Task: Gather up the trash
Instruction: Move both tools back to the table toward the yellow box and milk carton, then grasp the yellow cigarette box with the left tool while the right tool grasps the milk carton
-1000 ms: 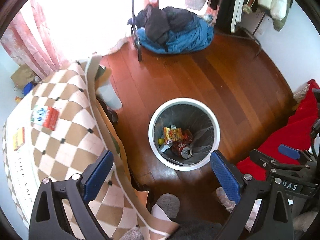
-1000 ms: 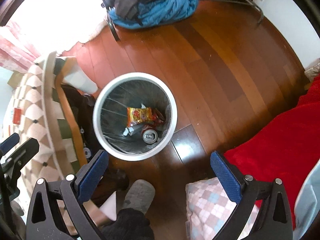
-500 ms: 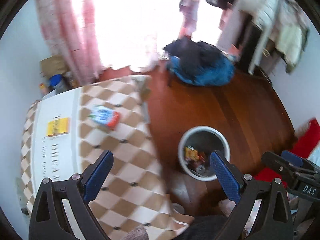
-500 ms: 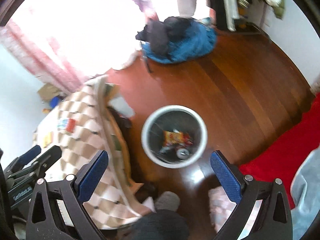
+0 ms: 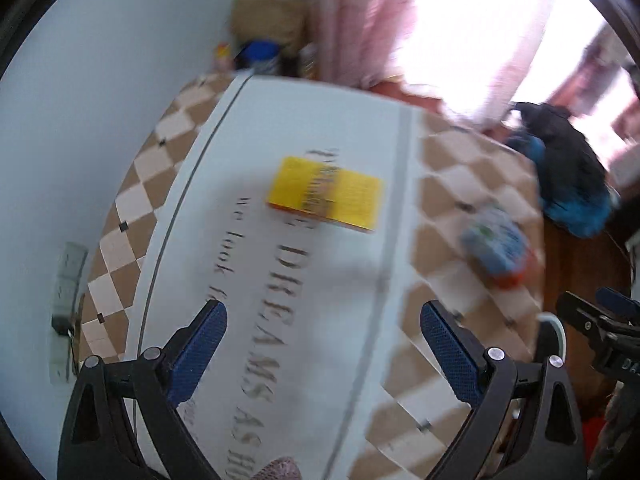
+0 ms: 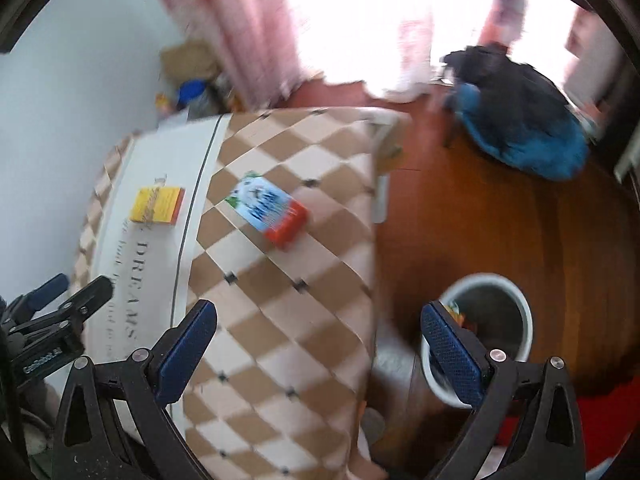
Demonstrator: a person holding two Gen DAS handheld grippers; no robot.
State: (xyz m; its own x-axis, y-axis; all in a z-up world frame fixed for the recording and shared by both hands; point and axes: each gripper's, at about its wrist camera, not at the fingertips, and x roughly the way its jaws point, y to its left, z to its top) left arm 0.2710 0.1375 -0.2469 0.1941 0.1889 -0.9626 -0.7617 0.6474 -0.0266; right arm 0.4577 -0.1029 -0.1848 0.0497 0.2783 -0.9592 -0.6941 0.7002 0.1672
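Bright window light and pink curtains (image 6: 240,32) fill the far side of the room, with a heap of blue and dark clothing (image 6: 520,120) on the wooden floor (image 6: 500,232) beneath them. Nearer, a table carries a brown-and-cream checkered cloth (image 6: 288,280) with a white printed band. The left gripper (image 5: 322,344) hangs above that band, its blue-padded fingers spread wide with nothing between them; straight ahead of it lies a yellow box (image 5: 326,194), flat on the printed lettering. Ahead and to its right, on the checkered part, sits a blue-and-white carton with a red end (image 5: 496,240), blurred in this view. The right gripper (image 6: 318,342) is also spread wide and empty, above the checkered cloth near the table's edge. From it, the same carton (image 6: 268,210) lies ahead and slightly left, well apart from the yellow box (image 6: 158,204) farther left. A white-rimmed trash bin (image 6: 524,320) stands on the floor just beyond the right fingertip, holding some colourful litter that is partly hidden by the finger. Red fabric (image 6: 608,420) shows at the lower right.
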